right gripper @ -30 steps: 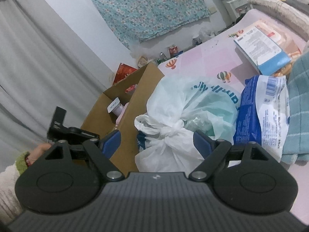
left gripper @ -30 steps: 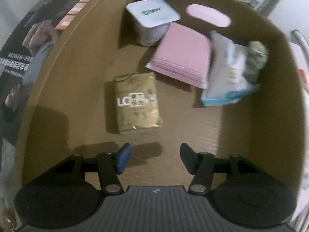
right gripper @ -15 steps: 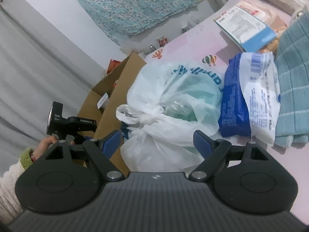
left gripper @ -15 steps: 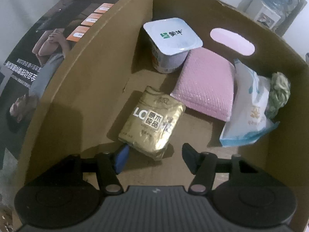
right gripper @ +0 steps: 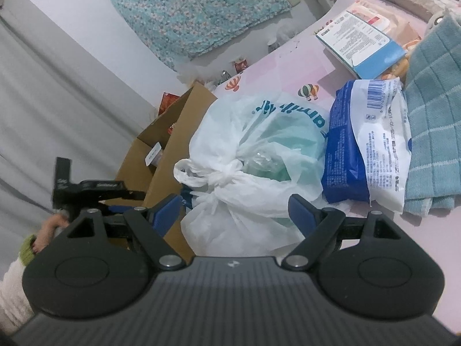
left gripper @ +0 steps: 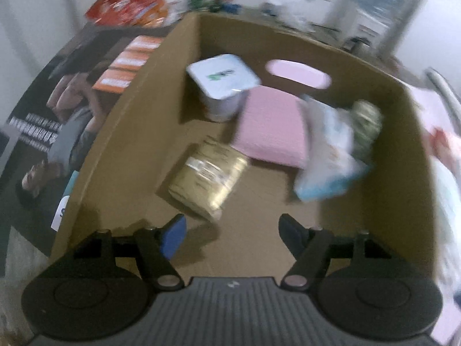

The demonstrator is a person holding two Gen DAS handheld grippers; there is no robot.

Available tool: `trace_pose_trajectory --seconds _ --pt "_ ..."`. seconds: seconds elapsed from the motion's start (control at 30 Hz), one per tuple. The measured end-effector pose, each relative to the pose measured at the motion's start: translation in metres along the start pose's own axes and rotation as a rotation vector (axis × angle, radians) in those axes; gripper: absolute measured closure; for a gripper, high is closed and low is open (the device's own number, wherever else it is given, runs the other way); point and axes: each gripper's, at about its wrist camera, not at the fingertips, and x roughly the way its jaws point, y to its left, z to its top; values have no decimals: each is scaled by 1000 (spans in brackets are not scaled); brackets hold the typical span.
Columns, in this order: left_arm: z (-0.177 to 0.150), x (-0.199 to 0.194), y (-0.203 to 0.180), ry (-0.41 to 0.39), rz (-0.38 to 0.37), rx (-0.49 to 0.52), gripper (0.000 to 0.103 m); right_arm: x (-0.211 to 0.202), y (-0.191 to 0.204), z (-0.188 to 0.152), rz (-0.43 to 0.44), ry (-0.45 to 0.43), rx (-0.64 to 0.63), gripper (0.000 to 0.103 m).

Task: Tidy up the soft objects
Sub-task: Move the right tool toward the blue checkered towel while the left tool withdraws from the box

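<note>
A cardboard box (left gripper: pixel 121 132) holds a gold packet (left gripper: pixel 207 173), a white sealed cup (left gripper: pixel 223 83), a pink padded pack (left gripper: pixel 273 127) and a pale blue bag (left gripper: pixel 328 158) with a greenish bundle (left gripper: pixel 366 118) behind it. Above the box floor my left gripper (left gripper: pixel 232 235) is empty, its jaws opening; the gold packet lies just beyond them. My right gripper (right gripper: pixel 234 210) stands open right in front of a knotted white plastic bag (right gripper: pixel 253 155) on the pink bed sheet (right gripper: pixel 288 66). The box (right gripper: pixel 170 144) and the left gripper (right gripper: pixel 126 201) show at the left there.
Right of the plastic bag lie a blue and white wipes pack (right gripper: pixel 366 144), a teal checked towel (right gripper: pixel 432 109) and a flat blue-edged package (right gripper: pixel 360 40). A printed dark carton (left gripper: pixel 57 109) and a red packet (left gripper: pixel 126 3) lie outside the box. A hand (right gripper: pixel 49 227) in a white sleeve holds the left gripper.
My left gripper has risen and pulled back from the box floor with its jaws wider apart; the gold packet lies turned and free. The right gripper has rolled slightly in front of the plastic bag.
</note>
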Motion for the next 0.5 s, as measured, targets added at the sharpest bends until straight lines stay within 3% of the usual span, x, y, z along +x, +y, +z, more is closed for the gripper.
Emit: trace_pose_trajectory --seconds 0.27,0.4,0.5 --pt "-78 -54 -64 -69 -87 327 31 -13 3 -10 7 -18 25 21" --pt "-115 -68 -75 -56 -194 315 32 -27 4 -18 7 -38 35 21" --pt "-138 -78 -81 -115 -204 342 32 -38 2 -24 0 -49 43 21"
